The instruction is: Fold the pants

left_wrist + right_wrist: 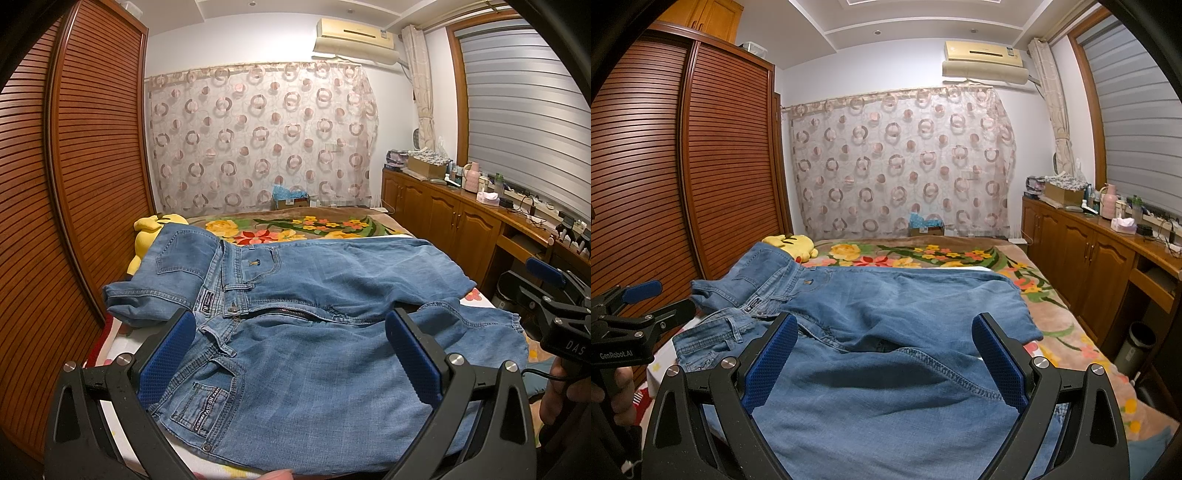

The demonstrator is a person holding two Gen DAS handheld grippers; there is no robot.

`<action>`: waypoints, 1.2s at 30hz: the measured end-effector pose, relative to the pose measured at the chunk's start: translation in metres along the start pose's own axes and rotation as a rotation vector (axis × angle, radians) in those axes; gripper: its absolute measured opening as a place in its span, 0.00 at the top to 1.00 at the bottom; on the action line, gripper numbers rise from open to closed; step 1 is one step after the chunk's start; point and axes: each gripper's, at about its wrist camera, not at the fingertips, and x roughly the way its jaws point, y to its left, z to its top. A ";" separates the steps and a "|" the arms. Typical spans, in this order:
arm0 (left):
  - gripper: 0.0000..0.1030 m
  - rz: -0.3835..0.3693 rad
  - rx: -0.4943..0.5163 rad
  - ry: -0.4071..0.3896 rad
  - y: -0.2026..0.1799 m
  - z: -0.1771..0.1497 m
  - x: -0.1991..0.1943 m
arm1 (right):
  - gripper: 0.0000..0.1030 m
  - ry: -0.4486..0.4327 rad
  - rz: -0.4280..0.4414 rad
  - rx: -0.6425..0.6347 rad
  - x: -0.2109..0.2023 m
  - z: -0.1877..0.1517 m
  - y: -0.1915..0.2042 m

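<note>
Light blue denim pants (306, 332) lie spread across the bed, waistband to the left, legs running right; they also show in the right wrist view (886, 332). My left gripper (291, 325) is open, its blue pads hovering over the waistband and front pocket of the near leg. My right gripper (884, 332) is open above the near leg's hem area. The right gripper also shows at the right edge of the left wrist view (546, 280), and the left gripper at the left edge of the right wrist view (646, 299). Neither holds any cloth.
The bed has a floral blanket (295, 225). A yellow plush toy (151, 229) lies by the far left corner of the pants. A slatted wooden wardrobe (74, 166) stands close on the left. A wooden cabinet (461, 210) with clutter runs along the right. A bin (1137, 347) stands by the bed.
</note>
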 end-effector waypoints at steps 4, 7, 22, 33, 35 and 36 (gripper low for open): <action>0.00 0.000 0.000 0.000 0.000 0.000 0.000 | 0.07 0.000 0.000 0.000 0.000 0.000 0.000; 0.00 0.000 0.000 0.000 0.000 0.000 0.000 | 0.07 0.001 0.000 0.001 0.000 0.000 0.000; 0.00 -0.006 -0.004 0.031 0.007 -0.006 0.011 | 0.07 0.028 -0.004 -0.004 0.006 -0.004 -0.005; 0.00 0.014 -0.050 0.100 0.048 -0.032 0.041 | 0.07 0.101 -0.055 0.011 0.020 -0.009 -0.036; 0.00 0.026 -0.057 0.111 0.058 -0.036 0.045 | 0.07 0.113 -0.073 0.015 0.020 -0.011 -0.043; 0.00 0.031 -0.060 0.116 0.062 -0.038 0.047 | 0.07 0.122 -0.084 0.017 0.020 -0.011 -0.046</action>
